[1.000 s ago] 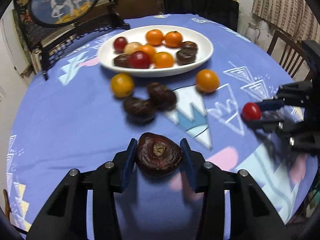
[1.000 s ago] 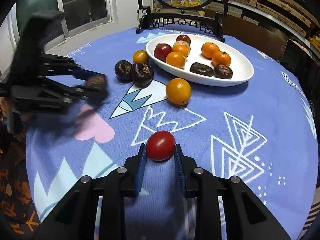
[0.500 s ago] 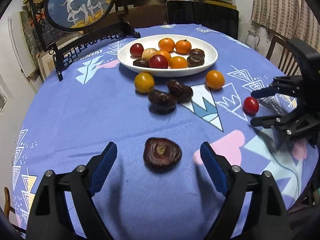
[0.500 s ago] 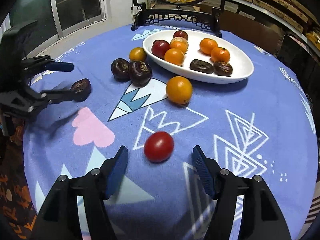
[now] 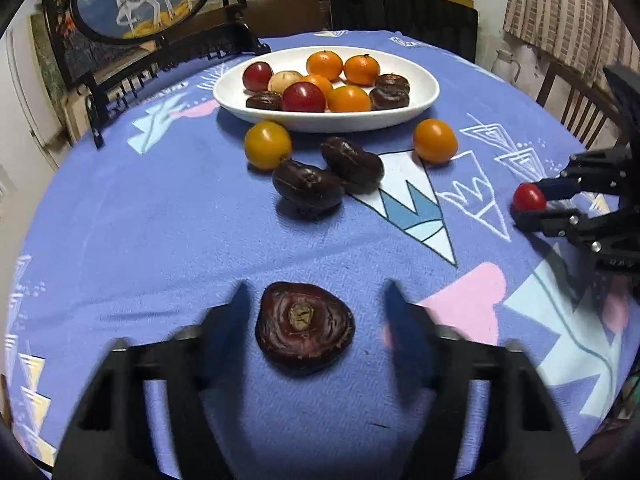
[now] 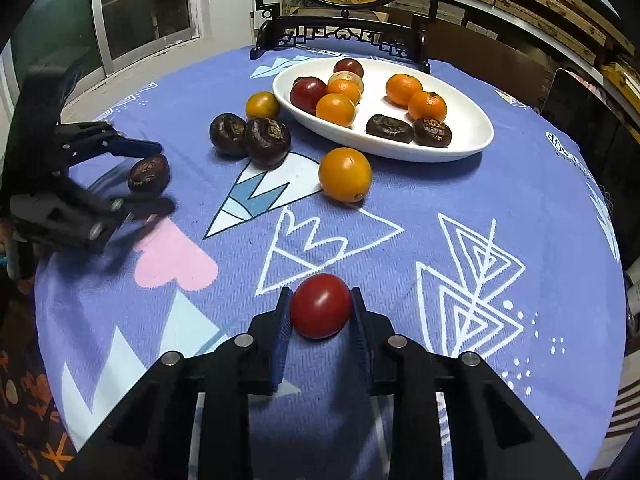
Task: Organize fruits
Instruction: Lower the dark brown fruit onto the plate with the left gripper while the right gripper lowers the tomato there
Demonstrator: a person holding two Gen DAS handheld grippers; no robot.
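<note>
A dark brown water chestnut (image 5: 306, 330) lies on the blue cloth between the blurred fingers of my left gripper (image 5: 316, 302). Its jaws are closing, with a gap still showing on each side of the chestnut. My right gripper (image 6: 320, 300) is shut on a red tomato (image 6: 321, 306) that rests on the cloth, both blue pads against it. Each gripper also shows from the side in the other view: the left gripper (image 6: 146, 176) around the chestnut (image 6: 149, 174), the right gripper (image 5: 534, 205) on the tomato (image 5: 529, 197). A white oval plate (image 5: 328, 122) at the back holds several oranges, red tomatoes and chestnuts.
Loose on the cloth before the plate lie two dark chestnuts (image 5: 308, 188), a yellow-orange fruit (image 5: 267, 145) and an orange (image 5: 435, 140). A round painted screen on a black stand (image 6: 344, 36) stands behind the plate. Dark chairs (image 5: 404, 12) ring the round table's far edge.
A second ago both grippers were shut on their fruit, then both opened wide. Now the right one is shut on the tomato again and the left fingers have come in around the chestnut.
</note>
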